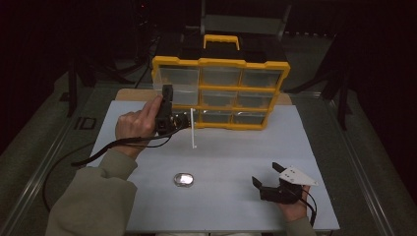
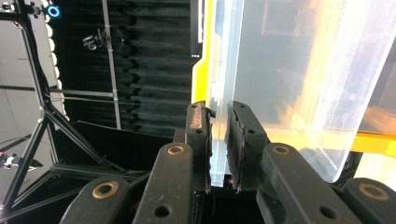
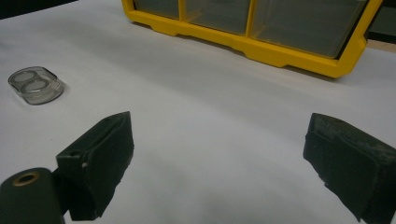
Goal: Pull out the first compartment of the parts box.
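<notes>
Table surface: white board [image 1: 221,157], laid over a grey bench top [image 1: 354,162]. A strip of bare wood [image 1: 133,94] shows past the board's far edge. Surroundings dark. Black stand legs [image 1: 74,83] rise left of the bench; a second set [image 1: 342,93] rises right. The left gripper view shows a black tripod [image 2: 39,126] and a pale vertical pole [image 2: 111,65] against a dark ribbed wall [image 2: 154,70].

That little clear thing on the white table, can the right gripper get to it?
Probably yes. The right gripper is open, with nothing between its jaws. The small clear case lies alone on the white table, with bare surface between them. The left gripper is busy at the clear drawer.
</notes>
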`<state>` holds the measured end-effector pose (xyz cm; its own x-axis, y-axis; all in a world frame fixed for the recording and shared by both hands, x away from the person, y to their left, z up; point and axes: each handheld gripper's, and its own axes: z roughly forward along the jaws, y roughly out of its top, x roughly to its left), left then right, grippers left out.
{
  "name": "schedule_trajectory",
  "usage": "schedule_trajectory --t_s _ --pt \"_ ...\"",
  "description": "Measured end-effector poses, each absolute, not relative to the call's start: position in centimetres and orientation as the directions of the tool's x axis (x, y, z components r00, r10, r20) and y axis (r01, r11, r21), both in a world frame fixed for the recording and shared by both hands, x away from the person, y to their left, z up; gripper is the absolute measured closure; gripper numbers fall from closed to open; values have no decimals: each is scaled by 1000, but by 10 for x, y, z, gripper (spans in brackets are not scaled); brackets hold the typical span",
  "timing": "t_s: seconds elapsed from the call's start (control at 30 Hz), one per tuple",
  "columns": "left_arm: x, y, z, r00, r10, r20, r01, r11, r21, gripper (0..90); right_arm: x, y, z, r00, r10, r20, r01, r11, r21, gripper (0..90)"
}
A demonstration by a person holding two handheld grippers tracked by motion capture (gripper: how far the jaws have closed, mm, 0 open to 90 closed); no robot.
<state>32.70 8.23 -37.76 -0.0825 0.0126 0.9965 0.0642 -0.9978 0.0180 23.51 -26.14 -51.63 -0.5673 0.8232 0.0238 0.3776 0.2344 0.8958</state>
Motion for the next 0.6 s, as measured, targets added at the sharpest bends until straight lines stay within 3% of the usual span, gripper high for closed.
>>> schedule_trajectory --t_s 0.6 --pt "322 83 -381 -96 20 995 59 -998 26 805 235 -261 -516 -571 821 22 376 237 896 84"
